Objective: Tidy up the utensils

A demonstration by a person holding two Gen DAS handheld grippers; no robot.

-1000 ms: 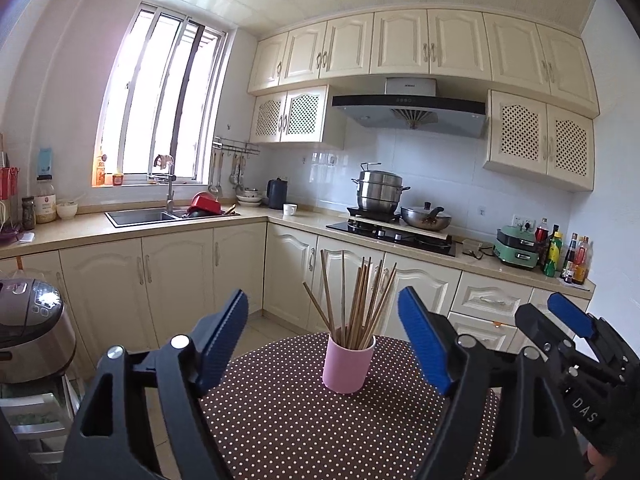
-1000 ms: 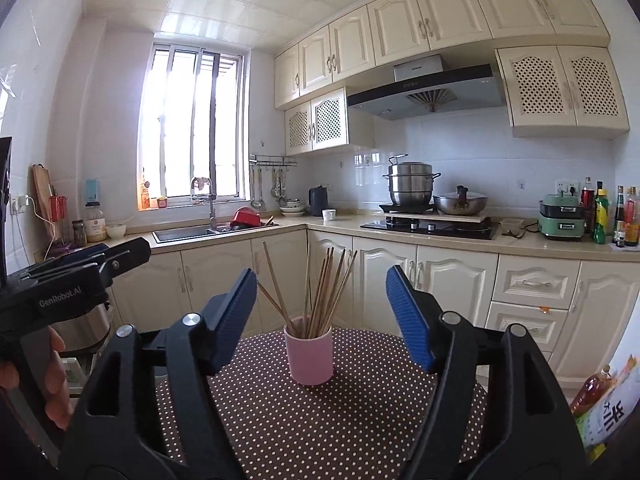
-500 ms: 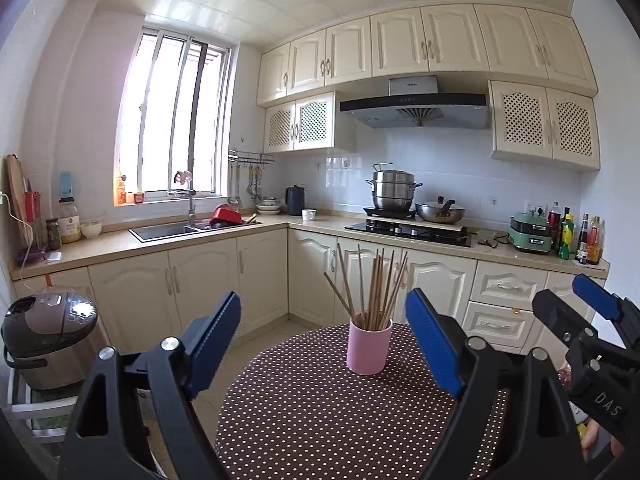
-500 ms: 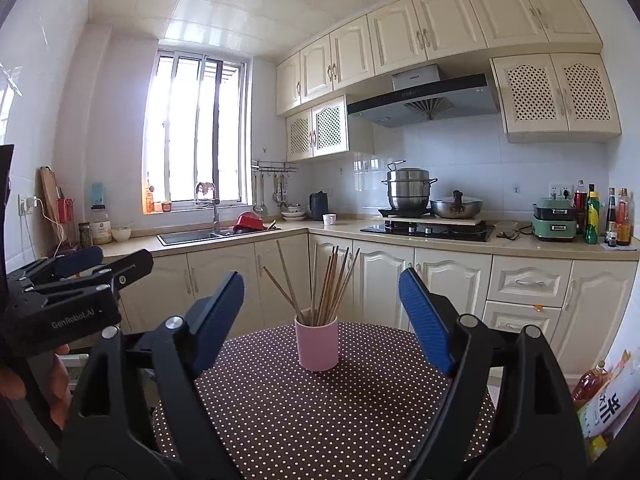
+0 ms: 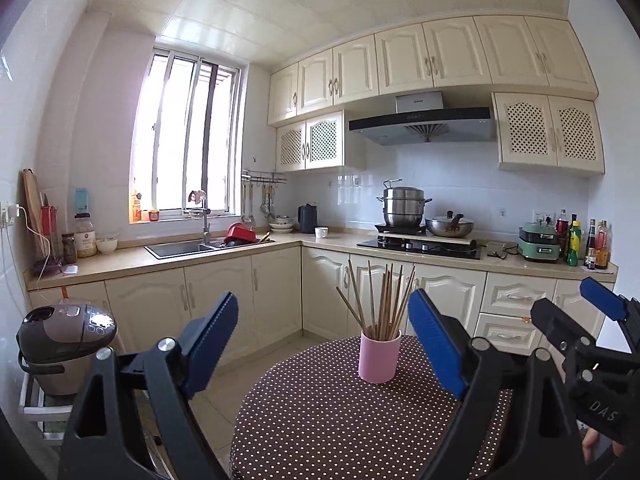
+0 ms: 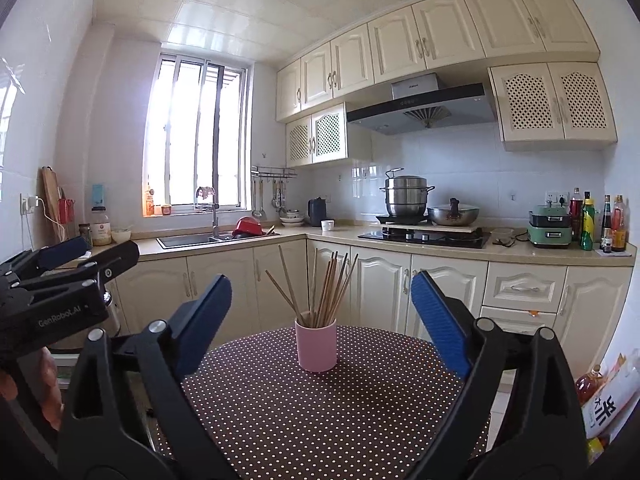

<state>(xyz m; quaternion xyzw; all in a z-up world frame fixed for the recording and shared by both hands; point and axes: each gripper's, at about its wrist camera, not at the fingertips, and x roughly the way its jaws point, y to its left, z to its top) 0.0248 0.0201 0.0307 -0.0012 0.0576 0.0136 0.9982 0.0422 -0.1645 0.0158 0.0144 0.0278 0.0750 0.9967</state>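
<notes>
Ahead of you the cream kitchen cabinets (image 6: 400,292) wrap around the corner of the room, with the sink (image 6: 188,240) under the window and the gas hob (image 6: 424,237) carrying a steel steamer pot (image 6: 406,196) and a wok (image 6: 453,215).

Nearer to you sits the round table (image 6: 320,420) under its brown, white-dotted cloth. To its left, on a low stand, is the dark rice cooker (image 5: 64,344).

Your left gripper (image 5: 324,344) has its blue-padded jaws spread wide; they have just been opening, and nothing sits between the pads. From its camera the cup appears inside the gap, towards the right pad but well beyond both.

Your right gripper (image 6: 320,320) is likewise spread wide, its jaws having just been opening, and it grips nothing. The cup shows centred in its gap, again farther out on the table than the pads.

The pink cup (image 6: 316,346) stands upright on the far part of the tablecloth. The wooden chopsticks (image 6: 326,290) stand bunched in it, fanning outwards at the tops, with one or two leaning well to the left.
</notes>
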